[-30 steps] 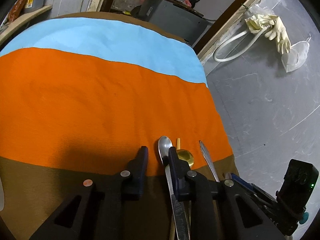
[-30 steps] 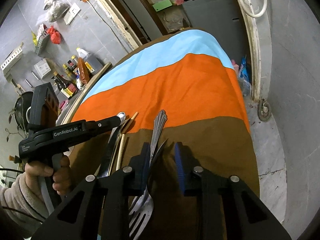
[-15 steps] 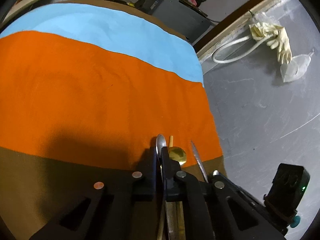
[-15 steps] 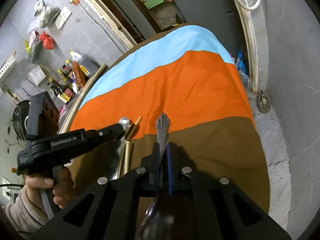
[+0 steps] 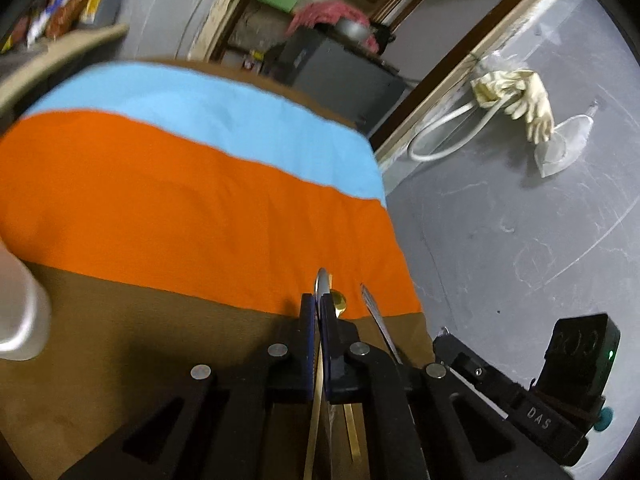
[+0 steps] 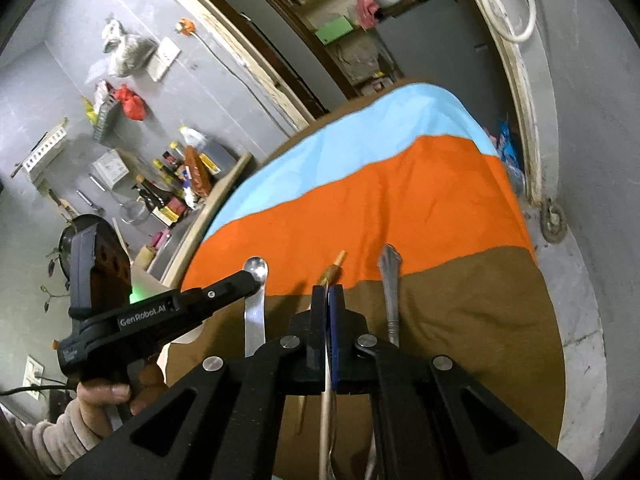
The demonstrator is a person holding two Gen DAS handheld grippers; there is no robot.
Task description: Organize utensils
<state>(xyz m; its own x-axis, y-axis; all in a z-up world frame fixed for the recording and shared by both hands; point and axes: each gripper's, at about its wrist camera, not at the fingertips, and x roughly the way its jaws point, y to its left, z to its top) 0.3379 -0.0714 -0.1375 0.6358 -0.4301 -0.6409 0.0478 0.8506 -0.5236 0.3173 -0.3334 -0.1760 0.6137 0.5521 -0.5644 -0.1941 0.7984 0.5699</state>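
Grey concrete floor (image 5: 520,240), wooden doorframe (image 6: 256,64), cluttered wall shelf (image 6: 176,184).

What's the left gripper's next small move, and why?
Probably raise the silver metal spoon straight up. The left gripper is shut on its handle, and the gold spoon and steel table knife lie close beside it, so a sideways drag could knock them.

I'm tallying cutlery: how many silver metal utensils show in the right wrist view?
2. A silver spoon is clamped in the left tool; an ornate silver handle sits right of the right tool, which grips a pale stick. Others may be hidden.
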